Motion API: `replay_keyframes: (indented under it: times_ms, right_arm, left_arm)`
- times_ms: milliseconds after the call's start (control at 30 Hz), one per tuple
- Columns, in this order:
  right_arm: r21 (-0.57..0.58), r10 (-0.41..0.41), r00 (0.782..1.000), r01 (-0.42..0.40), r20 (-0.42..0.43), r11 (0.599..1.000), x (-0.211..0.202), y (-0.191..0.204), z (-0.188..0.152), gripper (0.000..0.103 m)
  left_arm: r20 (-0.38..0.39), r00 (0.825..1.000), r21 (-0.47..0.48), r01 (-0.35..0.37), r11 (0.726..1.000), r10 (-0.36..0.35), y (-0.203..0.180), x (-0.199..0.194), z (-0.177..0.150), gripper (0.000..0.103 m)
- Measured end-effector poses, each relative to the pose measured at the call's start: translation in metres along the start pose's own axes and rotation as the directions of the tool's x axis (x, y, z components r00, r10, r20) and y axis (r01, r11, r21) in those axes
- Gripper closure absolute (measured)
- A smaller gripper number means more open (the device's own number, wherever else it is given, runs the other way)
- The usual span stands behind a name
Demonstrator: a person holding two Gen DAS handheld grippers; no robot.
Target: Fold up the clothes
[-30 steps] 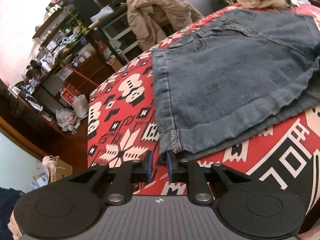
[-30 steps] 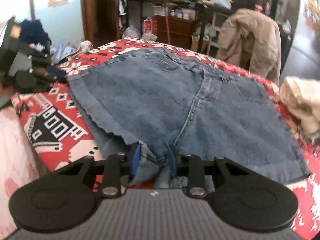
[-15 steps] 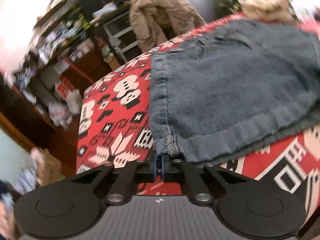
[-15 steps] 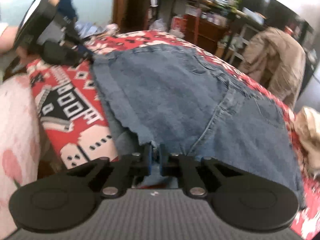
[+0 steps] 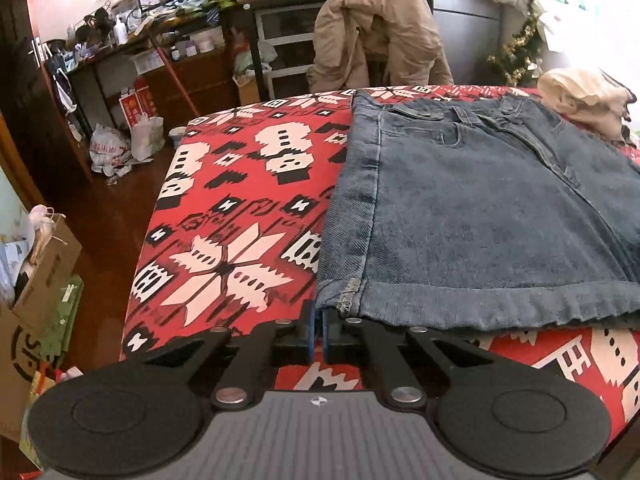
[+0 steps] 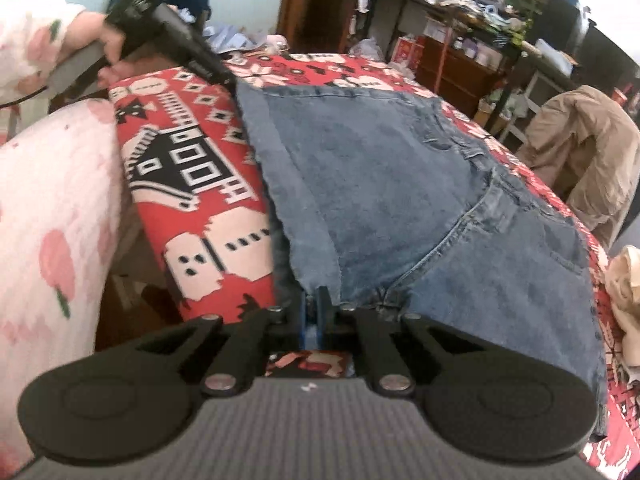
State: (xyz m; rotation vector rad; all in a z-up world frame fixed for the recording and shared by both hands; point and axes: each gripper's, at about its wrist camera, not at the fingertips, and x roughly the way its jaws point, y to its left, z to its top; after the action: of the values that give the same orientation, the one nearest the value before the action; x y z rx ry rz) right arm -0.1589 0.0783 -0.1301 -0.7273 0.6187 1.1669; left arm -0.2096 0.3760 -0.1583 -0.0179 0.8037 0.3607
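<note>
Blue denim shorts [image 5: 480, 216] lie flat on a red patterned blanket [image 5: 240, 216]. My left gripper [image 5: 318, 320] is shut on the near left corner of their hem, by the side seam. In the right wrist view the denim shorts [image 6: 420, 200] stretch away, and my right gripper [image 6: 314, 312] is shut on the frayed hem edge near the crotch seam. The left gripper [image 6: 224, 74] also shows far left there, held by a hand in a pink flowered sleeve, pinching the far hem corner.
A cream garment [image 5: 584, 100] lies at the blanket's far right corner. A tan jacket [image 5: 376, 32] hangs over a chair behind the bed. Cluttered shelves and desks [image 5: 160, 40], bags and a cardboard box [image 5: 36, 280] stand on the wood floor to the left.
Both grippers went from open around the hem to shut on it. Both views rolled toward level, and the held hem edges have lifted slightly off the blanket.
</note>
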Motion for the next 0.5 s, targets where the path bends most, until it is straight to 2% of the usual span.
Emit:
replay_keyframes:
  times_ms: [100,167,233,367,500]
  right_arm:
    - [0.034,0.028,1.0,-0.028,-0.005,0.999,0.0,-0.005,-0.004,0.098]
    - [0.04,0.033,0.999,-0.033,0.001,0.999,0.001,-0.007,-0.005,0.097]
    - [0.082,0.047,0.999,-0.048,0.014,0.995,-0.001,-0.013,-0.003,0.094]
    - [0.211,0.089,0.994,-0.102,0.071,0.972,-0.014,-0.03,-0.005,0.089]
    - [0.287,0.085,0.989,-0.117,0.123,0.951,-0.034,-0.05,-0.009,0.087]
  left_arm:
    - [-0.009,1.0,-0.018,-0.008,1.0,0.008,0.001,0.001,0.001,0.098]
    - [-0.019,1.0,-0.045,-0.01,0.999,0.009,0.004,0.001,0.003,0.092]
    - [-0.032,0.999,-0.064,-0.025,0.998,0.023,0.006,0.0,0.003,0.082]
    - [-0.05,0.998,-0.059,-0.037,0.998,0.035,0.003,-0.011,0.003,0.081]
    - [-0.031,0.999,-0.046,-0.035,0.998,0.033,-0.005,-0.03,0.008,0.077]
